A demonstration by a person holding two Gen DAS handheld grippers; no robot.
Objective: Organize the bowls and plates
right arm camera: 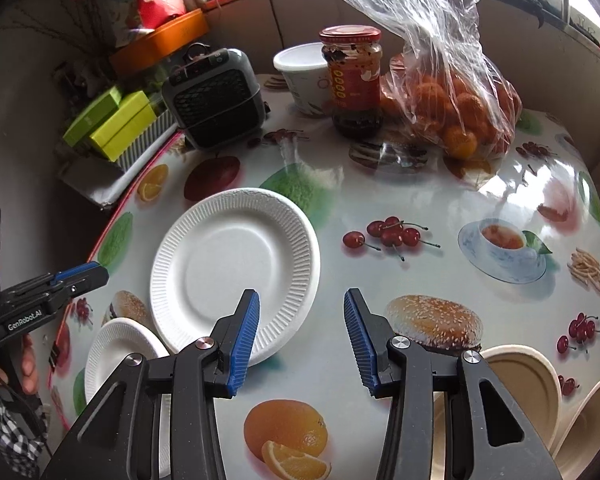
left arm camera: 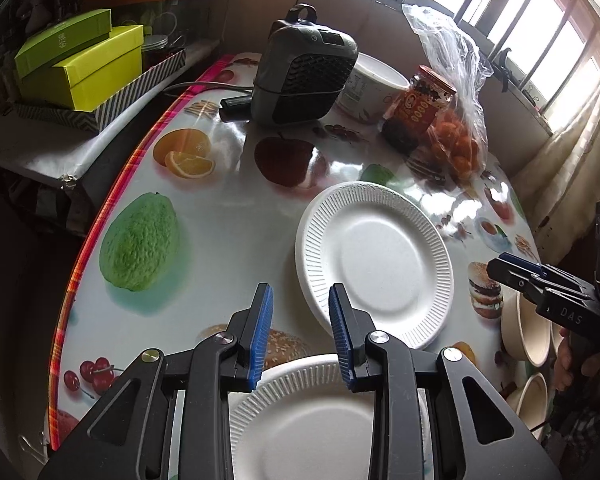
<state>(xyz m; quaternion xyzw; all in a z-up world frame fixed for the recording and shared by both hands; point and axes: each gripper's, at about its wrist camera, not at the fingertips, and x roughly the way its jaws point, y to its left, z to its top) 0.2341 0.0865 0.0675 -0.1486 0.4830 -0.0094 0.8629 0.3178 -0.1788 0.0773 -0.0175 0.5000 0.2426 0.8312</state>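
A large white paper plate (left arm camera: 374, 254) lies flat on the fruit-print table; it also shows in the right wrist view (right arm camera: 236, 264). A smaller white paper plate (left arm camera: 304, 416) lies at the near edge under my left gripper (left arm camera: 300, 300), which is open and empty above it; this plate shows in the right wrist view (right arm camera: 120, 348). My right gripper (right arm camera: 302, 304) is open and empty, its left finger over the large plate's near rim. Two beige bowls (right arm camera: 520, 384) (right arm camera: 592, 424) sit at the table's right edge, below the right gripper (left arm camera: 512, 268).
At the back of the table (right arm camera: 380, 208) stand a grey heater (left arm camera: 300, 72), a white tub (right arm camera: 304, 76), a red-lidded jar (right arm camera: 354, 80) and a plastic bag of oranges (right arm camera: 452, 96). Green boxes (left arm camera: 88, 68) sit on a side shelf to the left.
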